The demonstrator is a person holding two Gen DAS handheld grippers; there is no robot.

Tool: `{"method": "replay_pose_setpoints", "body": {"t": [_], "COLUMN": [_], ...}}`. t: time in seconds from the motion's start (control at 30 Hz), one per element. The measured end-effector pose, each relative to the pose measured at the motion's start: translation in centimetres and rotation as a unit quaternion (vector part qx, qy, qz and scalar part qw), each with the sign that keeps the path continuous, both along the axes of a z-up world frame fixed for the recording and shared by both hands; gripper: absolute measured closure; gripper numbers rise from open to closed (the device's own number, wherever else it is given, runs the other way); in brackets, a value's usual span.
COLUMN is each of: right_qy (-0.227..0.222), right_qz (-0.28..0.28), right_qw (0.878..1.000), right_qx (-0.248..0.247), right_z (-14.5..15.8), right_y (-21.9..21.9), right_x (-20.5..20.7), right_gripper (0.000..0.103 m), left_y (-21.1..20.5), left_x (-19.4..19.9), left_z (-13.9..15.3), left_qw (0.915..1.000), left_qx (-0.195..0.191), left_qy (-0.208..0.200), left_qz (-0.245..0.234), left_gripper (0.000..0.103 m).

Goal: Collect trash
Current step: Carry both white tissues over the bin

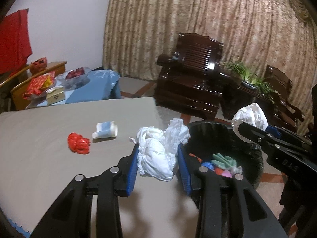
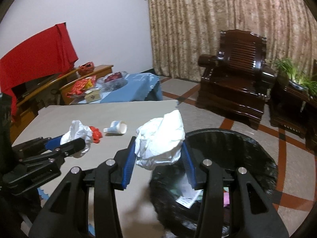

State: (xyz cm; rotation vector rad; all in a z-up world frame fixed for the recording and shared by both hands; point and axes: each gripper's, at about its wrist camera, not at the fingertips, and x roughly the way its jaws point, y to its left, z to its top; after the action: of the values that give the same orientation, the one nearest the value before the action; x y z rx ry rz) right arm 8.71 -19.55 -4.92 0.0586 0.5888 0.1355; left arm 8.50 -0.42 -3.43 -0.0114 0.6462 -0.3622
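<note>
While both claws clench white wads, the room reads thus.
Surface: a grey-beige table, bare but for a few scraps, its near edge showing a scalloped blue trim.
On it: a red crumpled scrap beside a tipped white-and-blue paper cup, both lying well apart from the bin.
Left gripper: blue pads clenched on a white crumpled tissue over the table's edge, next to the bin.
Right gripper: closed on a white paper wad, held above the bin's rim.
Bin: a black-lined trash bin just beside the table, holding a green glove and coloured scraps.
Room: a white wall, a patterned beige curtain, a dark wooden armchair, a green plant on a dark stand.
Behind: a low table with a blue cloth carrying boxes and red packets; a red cloth draped over wooden furniture.
Floor: pale tile with red stripes.
</note>
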Motion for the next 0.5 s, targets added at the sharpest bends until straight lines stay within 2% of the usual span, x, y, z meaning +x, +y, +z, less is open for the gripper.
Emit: {"method": "replay_pose_setpoints", "body": {"t": [0.5], "right_qy": [-0.003], "right_qz": [-0.078], "right_qw": [0.997], "right_qx": [-0.018], "right_z": [-0.8], "right_y": [-7.1], "right_x": [-2.7], "right_gripper": [0.060], "left_y": [-7.4], "left_x": [-1.1], "left_z": [0.2], "left_qw": [0.9973], "left_qx": [0.006], "left_qy": [-0.007], "left_qz": [-0.073], "left_gripper": [0.065]}}
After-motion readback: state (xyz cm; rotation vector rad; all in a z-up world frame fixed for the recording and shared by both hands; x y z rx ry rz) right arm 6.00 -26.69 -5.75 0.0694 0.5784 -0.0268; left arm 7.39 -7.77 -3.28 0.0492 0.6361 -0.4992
